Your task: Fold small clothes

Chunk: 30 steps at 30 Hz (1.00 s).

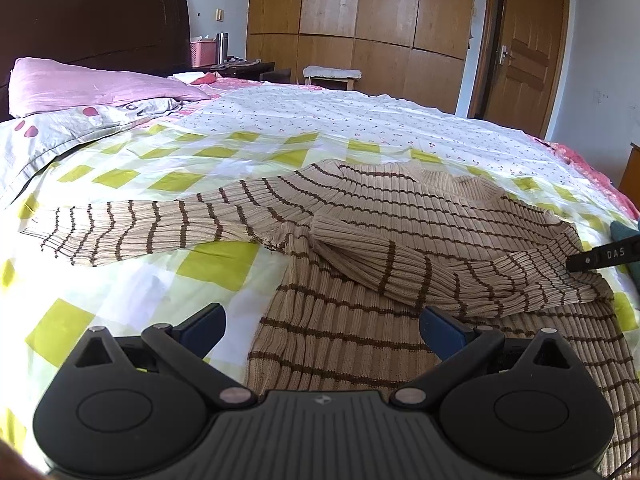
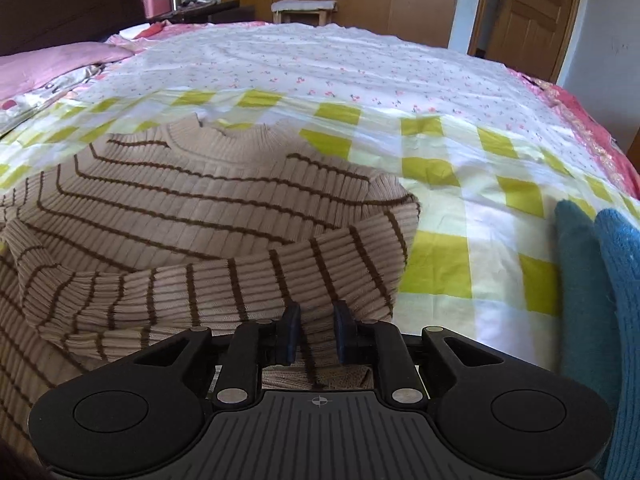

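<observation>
The sweater [image 1: 400, 232] lies flat on the bed [image 1: 224, 264], collar toward the far side, a beige ribbed knit with thin brown stripes; one sleeve [image 1: 132, 228] stretches out straight over the checked cover, while the other sleeve [image 2: 224, 292] is already laid across the chest. The right gripper [image 2: 316, 334] sits at the sweater's outer edge with its jaws drawn close and a fold of the knit between them, so it seems to be pinching the folded sleeve (whether the pads bite firmly or only rest against the cloth is hard to tell from the right wrist view). The left gripper [image 1: 322, 328] hovers over the lower hem with its jaws spread wide and nothing in them. My reading is that the step in hand is bringing the sleeves in before the body is folded; to do it well, the right side should set its sleeve down smooth and let go without dragging the shoulder, and the left should take the outstretched sleeve near its cuff and carry it across low, so that the loose rib knit does not stretch or bunch at the armpit. A blue-green knitted cloth [image 2: 596, 300] lies just beside the sweater's right edge and should stay out of the fold. As for containers, the only one visible is a pink basket [image 1: 203, 53] on the stand by the headboard, a metal flask [image 1: 222, 46] standing next to it; what the basket holds cannot be made out.
</observation>
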{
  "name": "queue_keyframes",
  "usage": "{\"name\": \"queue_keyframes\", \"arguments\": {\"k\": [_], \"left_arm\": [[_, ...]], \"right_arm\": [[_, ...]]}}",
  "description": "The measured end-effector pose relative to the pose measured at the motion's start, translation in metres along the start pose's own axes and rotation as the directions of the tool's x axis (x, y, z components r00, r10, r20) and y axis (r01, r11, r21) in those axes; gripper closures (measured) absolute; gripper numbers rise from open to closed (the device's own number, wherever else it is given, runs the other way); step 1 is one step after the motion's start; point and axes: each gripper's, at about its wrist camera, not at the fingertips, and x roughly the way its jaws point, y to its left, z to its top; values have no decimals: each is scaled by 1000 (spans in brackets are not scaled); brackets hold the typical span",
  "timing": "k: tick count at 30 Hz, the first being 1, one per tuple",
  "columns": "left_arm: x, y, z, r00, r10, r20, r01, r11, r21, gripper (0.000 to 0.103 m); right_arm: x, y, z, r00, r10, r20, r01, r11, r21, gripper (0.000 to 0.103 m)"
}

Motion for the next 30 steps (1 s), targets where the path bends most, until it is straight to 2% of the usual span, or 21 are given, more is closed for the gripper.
{"name": "queue_keyframes", "arguments": {"k": [3, 5, 9, 11, 13, 17, 18, 20, 22, 23, 26, 28, 30], "left_arm": [[0, 2, 1, 1000, 6, 4, -5, 1000, -5, 0], [0, 3, 1, 1000, 9, 4, -9, 1000, -7, 0], [-2, 5, 2, 1000, 20, 14, -20, 1000, -10, 0], [-2, 7, 3, 1000, 23, 15, -22, 1000, -16, 0], [-1, 10, 4, 1000, 24, 14, -24, 999, -24, 0], [0, 13, 4, 1000, 28, 14, -28, 999, -31, 0], [1, 13, 4, 1000, 29, 12, -28, 999, -33, 0], [1, 13, 4, 1000, 27, 9, -27, 999, -35, 0], [2, 13, 4, 1000, 25, 8, -25, 999, -37, 0], [2, 13, 4, 1000, 25, 8, -25, 999, -36, 0], [3, 11, 4, 1000, 25, 7, -24, 999, -25, 0], [3, 9, 3, 1000, 29, 8, -29, 999, -18, 0], [3, 10, 3, 999, 30, 12, -30, 999, -18, 0]], "right_arm": [[-19, 24, 11, 985, 165, 49, -162, 985, -62, 78], [-24, 50, 19, 959, 281, 45, -274, 953, -128, 78], [-22, 111, 29, 904, 428, -8, -412, 865, -288, 77], [-17, 134, 34, 885, 465, -23, -445, 829, -340, 76], [-9, 149, 38, 879, 475, -49, -459, 812, -361, 73], [17, 160, 45, 849, 512, -135, -527, 796, -298, 73], [21, 160, 45, 849, 507, -149, -528, 798, -291, 83], [26, 157, 46, 855, 494, -156, -518, 814, -261, 94], [25, 149, 49, 861, 490, -133, -508, 829, -233, 95], [24, 145, 52, 871, 477, -114, -491, 841, -227, 95], [25, 138, 62, 898, 437, -50, -437, 874, -214, 91], [28, 139, 67, 927, 376, -22, -371, 902, -223, 74], [26, 138, 68, 939, 342, 24, -329, 918, -222, 73]]}}
